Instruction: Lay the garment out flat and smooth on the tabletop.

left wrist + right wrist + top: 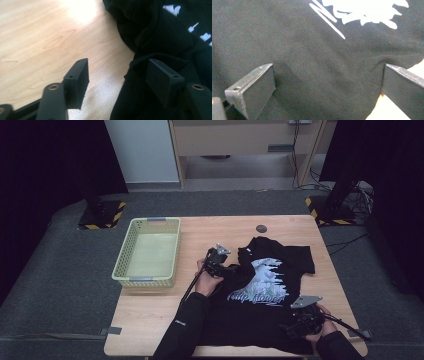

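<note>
Both claws are mine: left claw gapes wide at the black T-shirt's rumpled left edge, one jaw over bare tabletop, the other over cloth. Right claw, likewise spread with nothing between its jaws, sits at the shirt's near right corner, over its edge. White and pale-blue print covers the chest; its script lettering I cannot read for certain. A yellow-green basket stands left of the shirt.
</note>
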`<control>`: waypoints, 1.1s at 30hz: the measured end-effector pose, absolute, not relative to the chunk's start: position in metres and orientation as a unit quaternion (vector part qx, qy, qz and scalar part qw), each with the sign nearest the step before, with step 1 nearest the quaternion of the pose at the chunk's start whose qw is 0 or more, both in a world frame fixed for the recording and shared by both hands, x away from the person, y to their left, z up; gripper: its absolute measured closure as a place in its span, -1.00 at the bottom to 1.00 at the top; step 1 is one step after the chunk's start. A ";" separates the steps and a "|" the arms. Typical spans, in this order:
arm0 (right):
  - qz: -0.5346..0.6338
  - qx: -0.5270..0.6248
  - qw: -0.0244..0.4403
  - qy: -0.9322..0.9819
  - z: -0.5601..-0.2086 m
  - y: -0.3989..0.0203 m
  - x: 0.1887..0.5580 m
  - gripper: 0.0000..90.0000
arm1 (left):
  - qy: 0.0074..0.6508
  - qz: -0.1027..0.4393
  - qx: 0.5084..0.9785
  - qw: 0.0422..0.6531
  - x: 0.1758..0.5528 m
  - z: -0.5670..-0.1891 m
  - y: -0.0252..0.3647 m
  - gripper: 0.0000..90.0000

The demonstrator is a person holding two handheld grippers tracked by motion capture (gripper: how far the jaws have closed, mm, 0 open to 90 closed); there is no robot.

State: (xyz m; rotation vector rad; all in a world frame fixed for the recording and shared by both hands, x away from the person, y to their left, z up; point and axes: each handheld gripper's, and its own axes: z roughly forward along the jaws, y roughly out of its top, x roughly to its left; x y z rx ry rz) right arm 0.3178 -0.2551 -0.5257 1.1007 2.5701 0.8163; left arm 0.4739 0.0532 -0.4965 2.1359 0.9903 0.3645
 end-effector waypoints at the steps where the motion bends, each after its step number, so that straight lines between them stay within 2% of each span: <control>1: 0.279 0.375 0.114 0.877 -0.526 -0.255 0.318 -0.99 | 0.384 0.142 0.836 0.366 0.474 -0.498 0.053 -0.13; 7: 0.278 0.375 0.114 0.877 -0.526 -0.255 0.318 -0.99 | 0.382 0.137 0.844 0.350 0.475 -0.504 0.049 0.30; 14: 0.278 0.375 0.114 0.877 -0.526 -0.255 0.318 -0.99 | 0.378 0.134 0.849 0.343 0.473 -0.506 0.047 0.91; 23: 0.278 0.375 0.114 0.877 -0.526 -0.255 0.318 -0.99 | 0.392 0.145 0.834 0.360 0.470 -0.489 0.057 0.95; 33: 0.278 0.376 0.115 0.876 -0.526 -0.255 0.318 -0.99 | 0.432 0.218 0.802 0.348 0.478 -0.455 0.101 0.95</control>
